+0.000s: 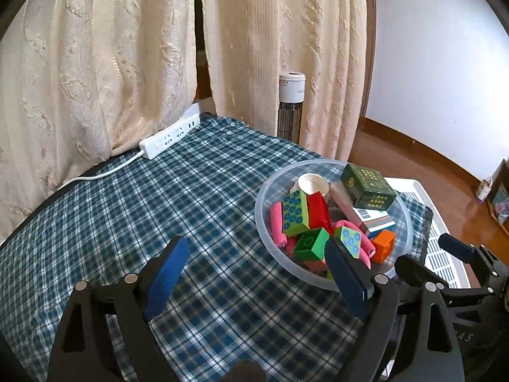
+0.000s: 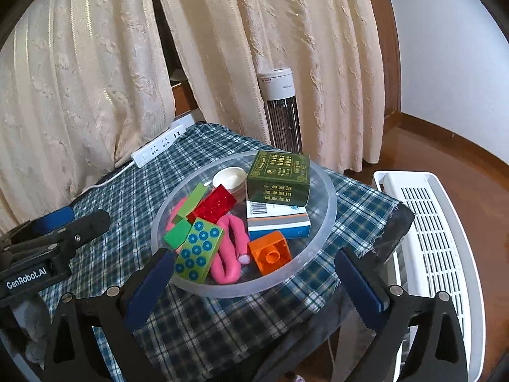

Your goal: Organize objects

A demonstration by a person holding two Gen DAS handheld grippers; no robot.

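A clear plastic bowl (image 1: 264, 219) (image 2: 324, 222) sits near the right edge of the plaid-covered table (image 1: 191, 191). It holds a dark green box (image 1: 369, 187) (image 2: 280, 178), a white-and-blue box (image 2: 276, 219), a red block (image 1: 319, 211) (image 2: 214, 205), green blocks with blue dots (image 1: 296, 213) (image 2: 197, 259), an orange block (image 1: 383, 245) (image 2: 270, 253), pink rolls (image 1: 276, 222) (image 2: 230, 254) and a white paper cup (image 1: 311, 184) (image 2: 230, 178). My left gripper (image 1: 256, 251) is open and empty, left of the bowl. My right gripper (image 2: 254, 264) is open and empty, its fingers either side of the bowl's near rim.
A white power strip (image 1: 170, 137) (image 2: 159, 148) with its cord lies at the table's far edge against cream curtains. A tower heater (image 1: 291, 108) (image 2: 281, 108) stands behind the table. A white slatted basket (image 2: 429, 254) (image 1: 442, 248) stands on the wooden floor at right.
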